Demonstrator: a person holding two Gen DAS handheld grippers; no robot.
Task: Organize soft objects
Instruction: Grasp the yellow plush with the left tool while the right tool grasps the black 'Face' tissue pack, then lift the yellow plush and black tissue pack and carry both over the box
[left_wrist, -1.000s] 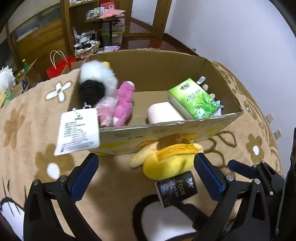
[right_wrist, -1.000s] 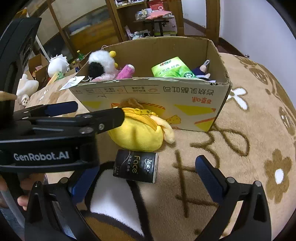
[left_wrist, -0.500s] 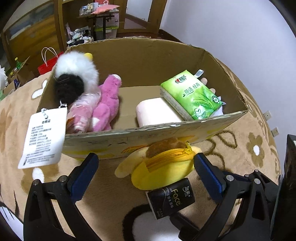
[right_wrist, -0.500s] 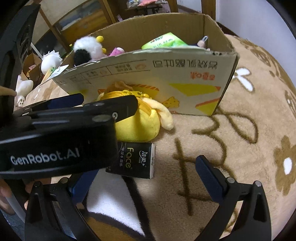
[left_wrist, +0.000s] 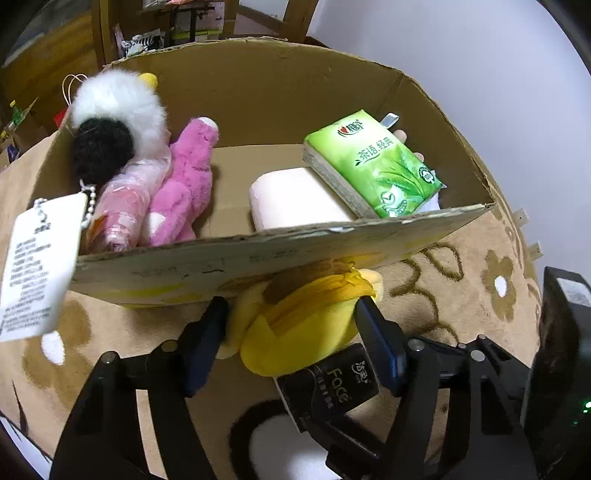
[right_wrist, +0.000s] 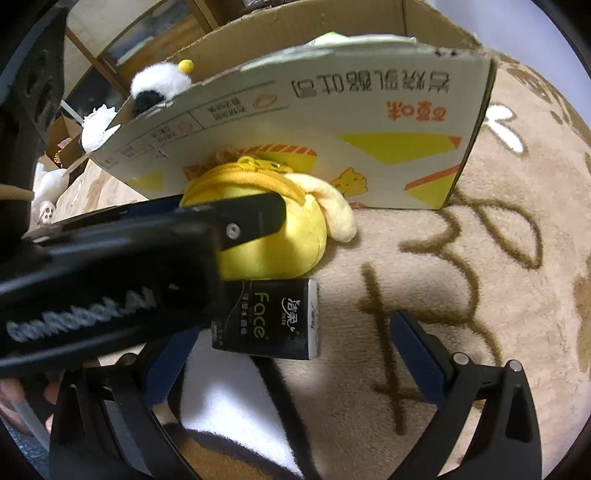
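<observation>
A yellow plush pouch (left_wrist: 306, 325) lies on the rug against the front wall of the cardboard box (left_wrist: 236, 258). My left gripper (left_wrist: 291, 332) has closed its blue pads on both sides of the pouch. The pouch also shows in the right wrist view (right_wrist: 273, 229), with the left gripper's finger across it. A black "Face" tissue pack (right_wrist: 269, 321) lies just in front of the pouch. My right gripper (right_wrist: 288, 365) is open around the near end of this pack. In the box lie a white-and-black plush (left_wrist: 110, 125), a pink plush (left_wrist: 184, 184), a pale pink roll (left_wrist: 295, 199) and a green tissue pack (left_wrist: 373, 166).
The brown flower-pattern rug (right_wrist: 480, 258) covers the surface. A large paper tag (left_wrist: 33, 266) hangs over the box's left front corner. White plush toys (right_wrist: 96, 122) and shelving stand beyond the box on the left. A white wall is at the right.
My left gripper moved forward and closed its fingers around the yellow pouch. My right gripper moved lower and closer to the black tissue pack.
</observation>
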